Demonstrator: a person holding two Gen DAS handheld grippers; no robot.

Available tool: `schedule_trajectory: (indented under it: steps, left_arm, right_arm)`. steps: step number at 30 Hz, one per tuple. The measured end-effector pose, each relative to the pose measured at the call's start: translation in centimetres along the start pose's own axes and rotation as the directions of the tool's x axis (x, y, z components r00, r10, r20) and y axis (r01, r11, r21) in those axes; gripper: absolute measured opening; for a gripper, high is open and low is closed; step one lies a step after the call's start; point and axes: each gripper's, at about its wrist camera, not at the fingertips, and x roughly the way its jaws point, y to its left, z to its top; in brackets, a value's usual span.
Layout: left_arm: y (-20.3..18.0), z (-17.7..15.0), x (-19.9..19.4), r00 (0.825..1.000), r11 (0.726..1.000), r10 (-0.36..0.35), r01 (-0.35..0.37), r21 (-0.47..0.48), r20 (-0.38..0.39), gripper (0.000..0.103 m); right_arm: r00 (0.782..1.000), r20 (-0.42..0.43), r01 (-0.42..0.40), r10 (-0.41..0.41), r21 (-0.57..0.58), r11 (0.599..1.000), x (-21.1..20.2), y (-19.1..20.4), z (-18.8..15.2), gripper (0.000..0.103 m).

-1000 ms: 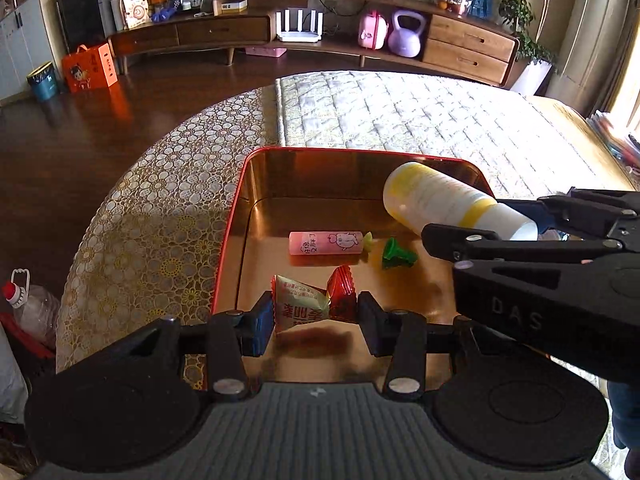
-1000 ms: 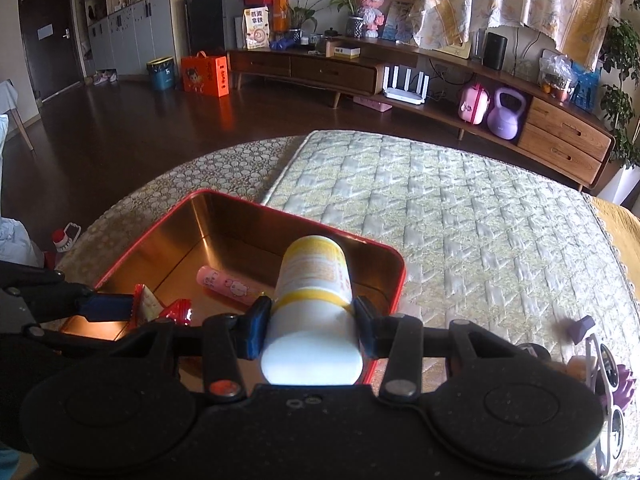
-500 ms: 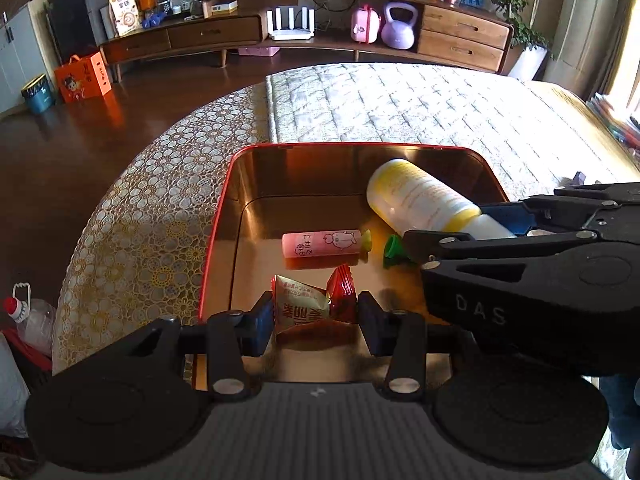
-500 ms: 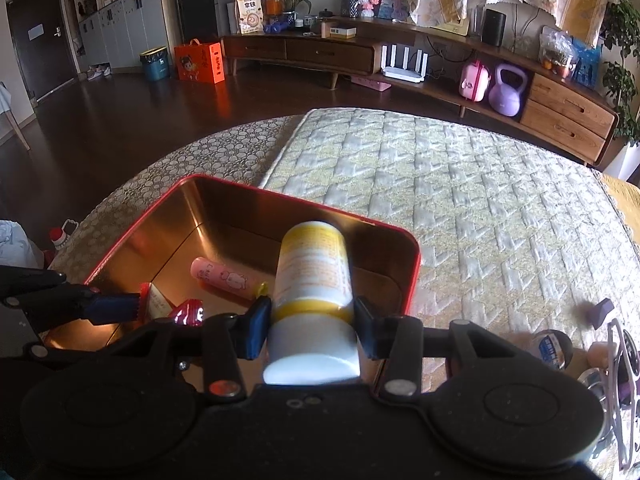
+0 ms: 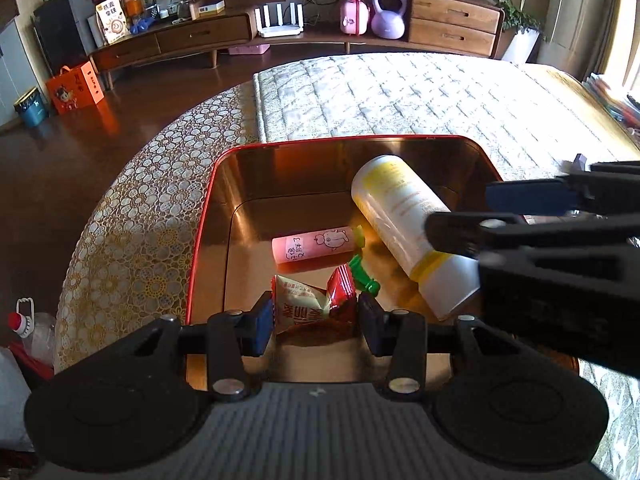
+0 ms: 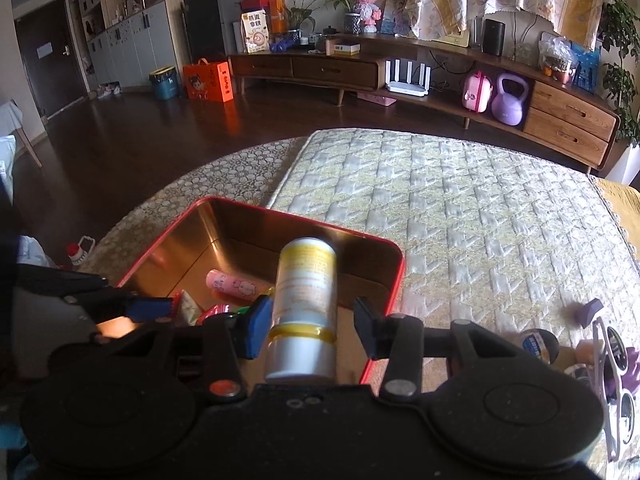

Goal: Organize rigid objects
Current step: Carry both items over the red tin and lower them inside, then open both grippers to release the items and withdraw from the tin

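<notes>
Pink tube [image 5: 314, 243] in red tin [image 5: 208, 216]: handwritten characters and a small cartoon figure, not legible. Snack packet [image 5: 301, 309]: red Chinese characters, partly hidden. Yellow-and-white bottle [image 5: 404, 220]: fine print, too small to read. Orange box [image 6: 208, 81] on floor: cartoon print, text unreadable.

Both wrist cameras sit close over the red tin's [image 5: 208, 216] near edge, looking forward and down toward the far sideboard [image 6: 360, 68]. They share the tin [image 6: 384, 276], the quilted bed and the sideboard.
</notes>
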Motion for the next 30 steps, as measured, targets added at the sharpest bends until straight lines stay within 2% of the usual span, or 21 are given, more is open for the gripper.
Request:
schedule_trajectory:
  steps: [3,7,15,30]
  left_arm:
    - [0.0,0.2,0.0,1.0,1.0,0.0,0.0,-0.01,-0.009,0.045]
    - [-0.4,0.0,-0.1,1.0,1.0,0.007,-0.006,0.002,-0.012,0.054]
    - [-0.3,-0.2,-1.2,1.0,1.0,0.012,-0.012,-0.024,-0.004,0.06]
    - [-1.5,-1.4,-6.5,0.998,0.999,-0.019,0.022,-0.034,0.064,0.062]
  right_arm:
    - [1.0,0.009,-0.019,0.019,0.018,1.0,-1.2,-0.4,-0.4,0.048]
    - [0.999,0.02,-0.027,0.026,0.042,0.999,-2.8,-0.8,-1.0,0.049]
    - [0.999,0.043,-0.035,0.032,0.069,0.997,-5.5,-1.5,-2.1,0.051]
    - [0.993,0.105,-0.059,0.049,0.086,0.995,-10.7,-2.1,-4.3,0.058]
